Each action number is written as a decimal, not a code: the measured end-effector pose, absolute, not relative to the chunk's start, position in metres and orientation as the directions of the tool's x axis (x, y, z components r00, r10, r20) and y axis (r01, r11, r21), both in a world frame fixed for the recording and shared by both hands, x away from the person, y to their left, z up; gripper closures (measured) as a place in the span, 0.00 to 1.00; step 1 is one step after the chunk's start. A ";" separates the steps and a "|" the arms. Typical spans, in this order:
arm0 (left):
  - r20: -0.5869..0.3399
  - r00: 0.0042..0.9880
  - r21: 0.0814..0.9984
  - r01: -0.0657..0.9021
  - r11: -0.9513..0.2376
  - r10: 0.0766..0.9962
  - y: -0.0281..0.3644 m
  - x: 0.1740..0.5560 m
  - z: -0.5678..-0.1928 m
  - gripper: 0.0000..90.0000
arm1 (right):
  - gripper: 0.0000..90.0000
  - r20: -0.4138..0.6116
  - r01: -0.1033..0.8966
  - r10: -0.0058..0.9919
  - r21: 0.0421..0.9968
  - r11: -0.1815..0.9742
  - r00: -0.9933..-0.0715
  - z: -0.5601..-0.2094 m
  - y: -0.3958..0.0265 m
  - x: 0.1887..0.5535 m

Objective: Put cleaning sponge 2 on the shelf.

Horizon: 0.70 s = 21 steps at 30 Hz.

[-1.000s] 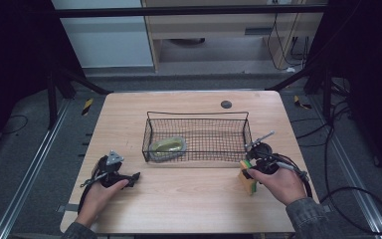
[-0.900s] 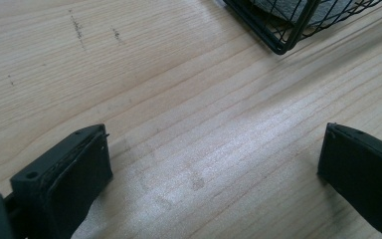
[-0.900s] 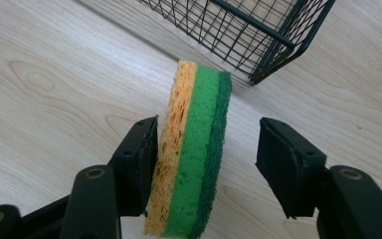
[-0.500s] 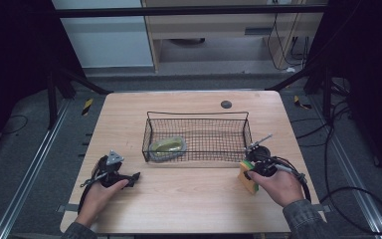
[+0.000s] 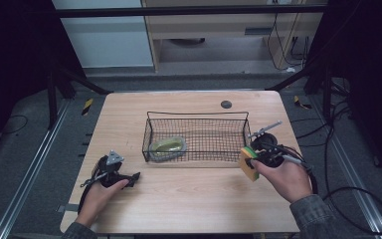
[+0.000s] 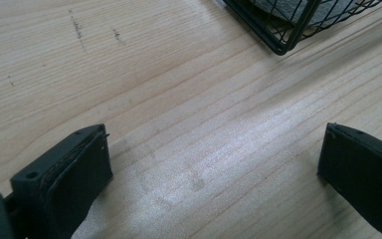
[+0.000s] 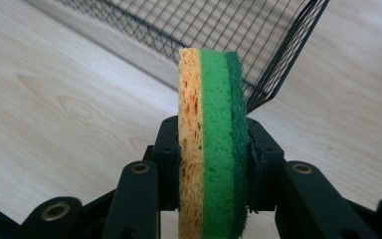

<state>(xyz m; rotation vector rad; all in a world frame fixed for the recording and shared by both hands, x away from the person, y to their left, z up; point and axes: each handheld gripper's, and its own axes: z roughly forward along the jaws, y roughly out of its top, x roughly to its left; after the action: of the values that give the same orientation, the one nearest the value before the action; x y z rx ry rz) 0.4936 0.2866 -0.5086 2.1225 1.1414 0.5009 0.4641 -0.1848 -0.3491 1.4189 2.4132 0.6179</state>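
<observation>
Leftmost, the left gripper (image 5: 129, 178) rests on the table (image 5: 189, 199), its jaws spread wide with bare wood between them. Further right, the wire basket (image 5: 196, 115) holds what looks like a greenish pad on a grey cloth (image 5: 168, 147), hard to make out. Just beside the basket's right end, the right gripper (image 5: 252, 162) clamps an upright sponge (image 5: 248, 163), jaws having just closed on it, apparently lifted off the wood.

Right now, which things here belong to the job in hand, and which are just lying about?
In the job:
- sponge, clamped in the right gripper
- wire basket beside it

Lying about:
- green-and-grey item in the basket
- dark round spot on the table
- left gripper, open
</observation>
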 end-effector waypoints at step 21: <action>0.020 0.543 0.713 0.581 -0.393 0.839 0.286 0.494 -0.509 0.00 | 0.72 -0.028 0.705 0.919 0.632 0.321 -0.394 -0.301 -0.176 0.513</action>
<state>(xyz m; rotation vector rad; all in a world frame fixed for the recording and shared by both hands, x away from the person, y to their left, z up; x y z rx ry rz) 0.4940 0.2864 -0.5088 2.1186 1.1409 0.5035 0.5127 -0.1764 -0.3010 1.4422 2.2105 0.7639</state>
